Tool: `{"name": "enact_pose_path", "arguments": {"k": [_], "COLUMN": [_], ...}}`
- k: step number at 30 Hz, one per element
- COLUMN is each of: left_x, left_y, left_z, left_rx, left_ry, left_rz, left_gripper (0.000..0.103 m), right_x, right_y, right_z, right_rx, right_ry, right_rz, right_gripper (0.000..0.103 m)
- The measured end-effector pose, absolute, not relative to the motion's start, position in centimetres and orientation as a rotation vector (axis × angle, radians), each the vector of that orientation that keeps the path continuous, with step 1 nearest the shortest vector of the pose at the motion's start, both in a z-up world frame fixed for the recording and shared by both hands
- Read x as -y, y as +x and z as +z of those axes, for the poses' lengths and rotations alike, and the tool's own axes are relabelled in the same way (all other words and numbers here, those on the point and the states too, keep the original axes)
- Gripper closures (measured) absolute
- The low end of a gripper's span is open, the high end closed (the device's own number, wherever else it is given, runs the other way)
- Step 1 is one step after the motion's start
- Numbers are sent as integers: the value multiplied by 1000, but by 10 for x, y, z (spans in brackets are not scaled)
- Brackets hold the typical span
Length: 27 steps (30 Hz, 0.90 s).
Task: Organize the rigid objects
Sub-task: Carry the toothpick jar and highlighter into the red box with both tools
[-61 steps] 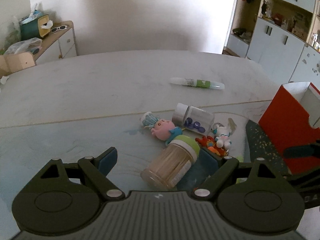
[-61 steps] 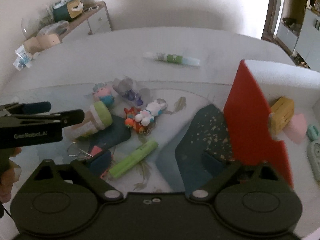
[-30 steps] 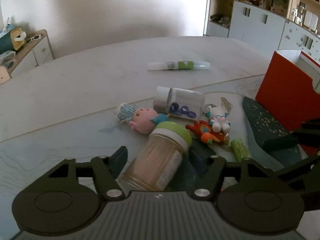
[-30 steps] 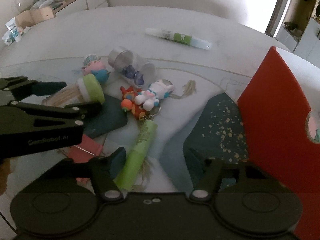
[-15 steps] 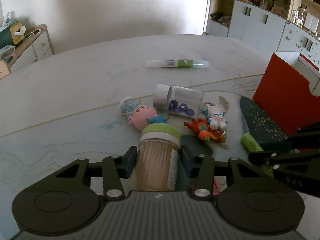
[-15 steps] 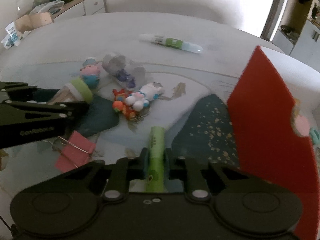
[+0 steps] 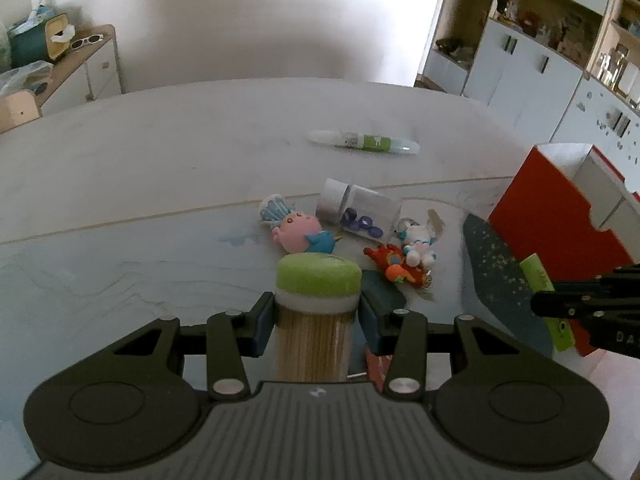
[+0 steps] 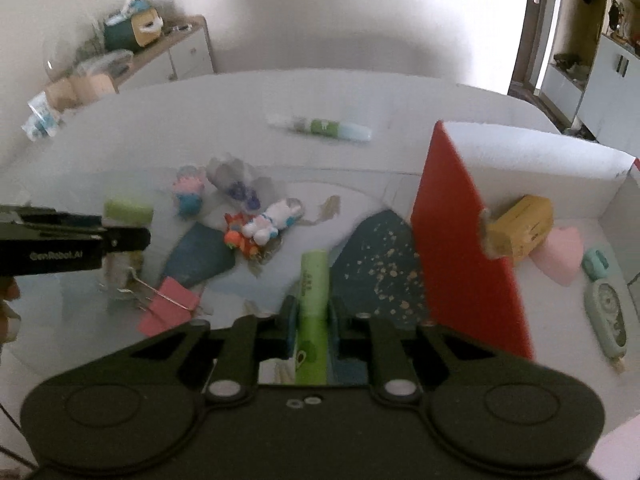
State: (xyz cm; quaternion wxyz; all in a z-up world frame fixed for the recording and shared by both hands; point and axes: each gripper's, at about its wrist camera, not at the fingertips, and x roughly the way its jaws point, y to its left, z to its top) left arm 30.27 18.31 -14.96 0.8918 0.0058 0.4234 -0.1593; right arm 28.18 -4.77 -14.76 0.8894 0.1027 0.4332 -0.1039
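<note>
Two claws, both clenched: left claw (image 7: pixel 316 322) grasping green-lidded toothpick jar (image 7: pixel 316 312) above the surface (image 7: pixel 160 168), beyond it toy figures (image 7: pixel 304 234) and red box (image 7: pixel 560 216). Right claw (image 8: pixel 312 326) gripping green tube (image 8: pixel 314 292) beside the red box (image 8: pixel 460 248), pink binder clip (image 8: pixel 170 310) lying left.

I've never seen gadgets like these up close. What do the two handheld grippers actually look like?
Both are matte black plastic. Each has a wide ribbed body with two round discs, silver rivets on angled linkage bars, and two short fingers with dark blue pads. The left gripper looks greyer on its ribbed top. Seen side-on from the right gripper, it carries white "GenRobot.AI" lettering. No cables show.
</note>
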Motion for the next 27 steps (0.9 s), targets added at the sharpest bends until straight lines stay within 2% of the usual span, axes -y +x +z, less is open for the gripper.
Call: {"name": "enact_pose_path", "arguments": {"k": [12, 27], "left_x": [-166, -65], "left_y": [272, 245], "left_z": [-92, -42], "left_rx": [-822, -764], "left_ry": [-4, 0], "left_rz": [-317, -429], "left_gripper": [59, 59], "right_x": [70, 143], "right_y": [242, 201], "right_z": [-97, -63], "right_rx": [-806, -737], "right_ry": [262, 261], "right_rz": [-112, -91], "right_gripper": [88, 88]}}
